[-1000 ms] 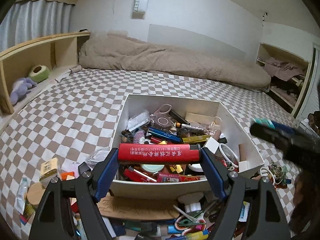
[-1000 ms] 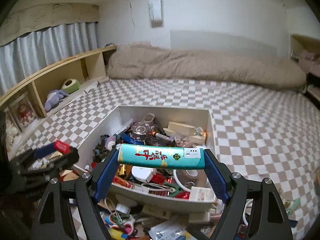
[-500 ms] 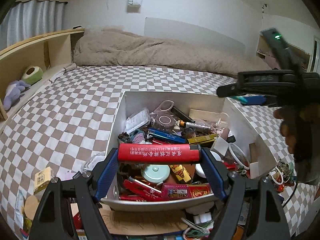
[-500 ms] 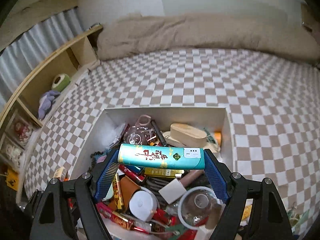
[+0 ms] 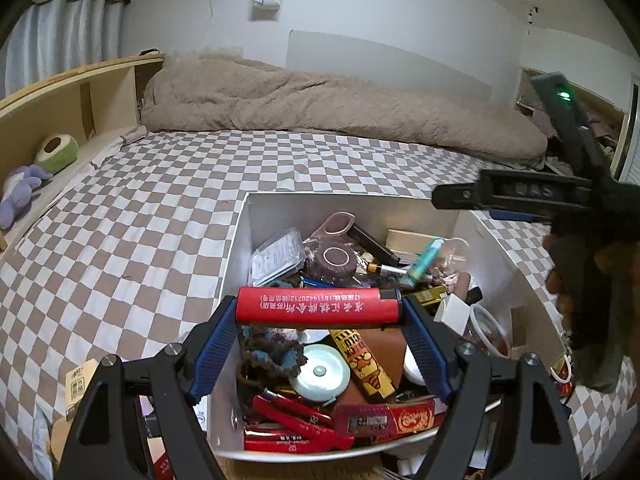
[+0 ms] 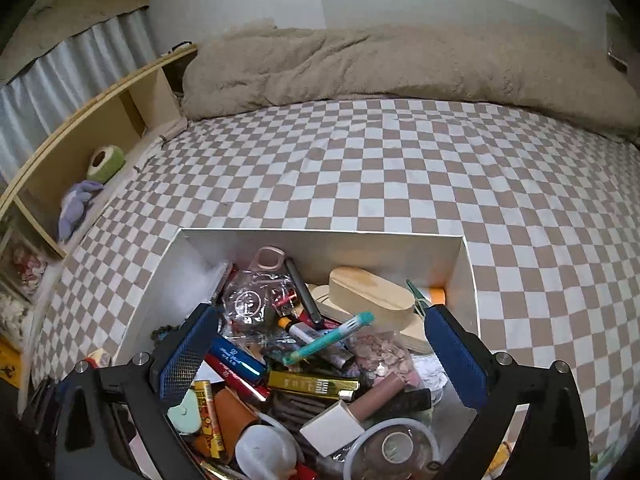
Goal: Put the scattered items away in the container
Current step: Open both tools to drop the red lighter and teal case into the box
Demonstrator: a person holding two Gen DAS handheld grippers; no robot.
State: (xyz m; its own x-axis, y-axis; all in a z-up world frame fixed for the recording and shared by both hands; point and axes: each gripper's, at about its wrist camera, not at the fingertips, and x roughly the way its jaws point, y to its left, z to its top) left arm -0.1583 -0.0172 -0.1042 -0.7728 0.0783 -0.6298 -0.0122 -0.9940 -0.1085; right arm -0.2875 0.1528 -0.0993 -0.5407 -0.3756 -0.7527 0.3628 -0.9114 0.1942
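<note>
Now | one red lighter point(image 5: 318, 307) clamped | one teal lighter point(image 6: 328, 337) loose | one box point(image 6: 320, 245)

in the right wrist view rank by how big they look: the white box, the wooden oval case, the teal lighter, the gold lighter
1. white box
2. wooden oval case
3. teal lighter and gold lighter: these look about alike in length, and the teal one looks tilted, so no firm ranking between them.
</note>
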